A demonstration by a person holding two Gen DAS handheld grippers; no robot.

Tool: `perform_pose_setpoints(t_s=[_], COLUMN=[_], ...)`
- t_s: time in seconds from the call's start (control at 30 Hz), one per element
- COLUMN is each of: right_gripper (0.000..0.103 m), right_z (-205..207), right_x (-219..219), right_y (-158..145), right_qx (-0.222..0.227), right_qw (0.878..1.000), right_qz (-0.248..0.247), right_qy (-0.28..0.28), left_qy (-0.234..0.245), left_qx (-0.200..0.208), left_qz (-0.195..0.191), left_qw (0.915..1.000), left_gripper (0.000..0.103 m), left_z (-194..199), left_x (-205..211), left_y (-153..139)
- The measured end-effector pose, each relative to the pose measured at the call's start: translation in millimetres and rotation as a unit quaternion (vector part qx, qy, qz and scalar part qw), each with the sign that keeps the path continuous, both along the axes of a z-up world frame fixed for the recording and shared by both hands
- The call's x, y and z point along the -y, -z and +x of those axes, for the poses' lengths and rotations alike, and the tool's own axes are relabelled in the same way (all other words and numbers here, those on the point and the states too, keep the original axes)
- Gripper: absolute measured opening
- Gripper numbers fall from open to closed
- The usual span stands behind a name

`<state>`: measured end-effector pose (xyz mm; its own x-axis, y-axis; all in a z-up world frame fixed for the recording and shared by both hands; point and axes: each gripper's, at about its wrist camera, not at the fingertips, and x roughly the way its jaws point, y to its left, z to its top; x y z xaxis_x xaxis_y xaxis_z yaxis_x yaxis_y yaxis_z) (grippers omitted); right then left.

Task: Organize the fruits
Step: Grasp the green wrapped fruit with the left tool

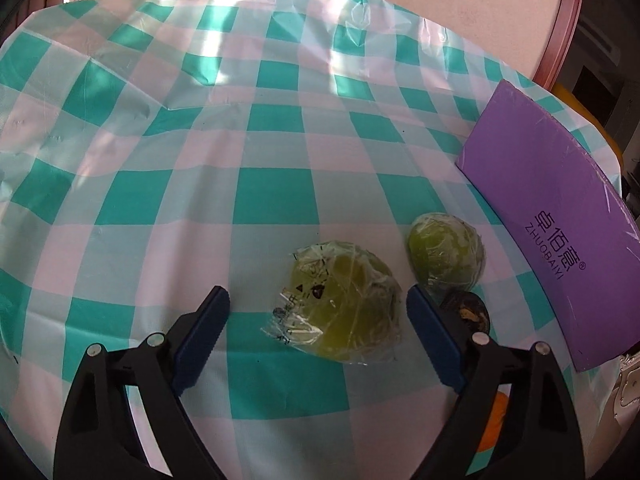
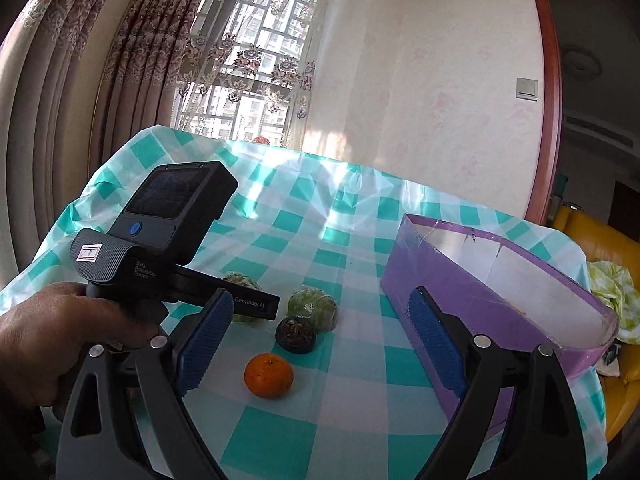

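The nearer plastic-wrapped green fruit (image 1: pixel 346 306) is judged to be light and fairly firm, but its loose cling film is likely to be slippery and to crumple, so hold is best taken across the round body at its widest part, not on the crinkled printed flap at its near-left side. In the left wrist view this fruit is seen lying on the checked tablecloth (image 1: pixel 272 200), ahead of the left gripper (image 1: pixel 318 300) and between the lines of its two blue fingers (image 1: pixel 204 332), closer to the right-hand one and apparently touched by neither. The jaws are spread wide and nothing is held. A second wrapped green fruit (image 1: pixel 446 256) lies just beyond and to the right of the first, a dark round fruit (image 1: pixel 466 312) sits beside it behind the right-hand finger, and the purple box (image 1: pixel 552 208) stands farther right of these. In the right wrist view the right gripper (image 2: pixel 320 318) is also spread and empty, raised above the cloth, with a mandarin (image 2: pixel 269 375) lying nearer the camera than the dark fruit and left of the box.
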<state>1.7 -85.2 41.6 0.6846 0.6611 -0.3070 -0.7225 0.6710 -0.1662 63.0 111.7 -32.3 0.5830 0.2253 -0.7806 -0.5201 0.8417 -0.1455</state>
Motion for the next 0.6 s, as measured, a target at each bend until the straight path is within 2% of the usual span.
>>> perform_pose_setpoints(t_s=[0.13,0.33,0.4,0.6], right_gripper=[0.087,0.087,0.087,0.087], right_z=[6,18,21,32], right_x=[-1,-6,-8,-12], right_y=[1,7,9,15], right_qx=[-0.014,-0.047,-0.056,-0.088], right_qw=[1.0,0.999,0.998,0.996], right_qz=[-0.004,-0.015,-0.02,-0.031], right_qy=[-0.001,0.0,0.0,0.001], left_qy=[0.01,0.029,0.033,0.021], left_qx=[-0.019,-0.051,-0.053,-0.047], left_qz=[0.021,0.062,0.069,0.067], left_qw=[0.9996,0.9963,0.9957,0.9964], left_gripper=[0.086,0.073,0.067,0.06], left_z=[4,11,12,9], left_x=[6,18,20,15], left_y=[1,3,3,2])
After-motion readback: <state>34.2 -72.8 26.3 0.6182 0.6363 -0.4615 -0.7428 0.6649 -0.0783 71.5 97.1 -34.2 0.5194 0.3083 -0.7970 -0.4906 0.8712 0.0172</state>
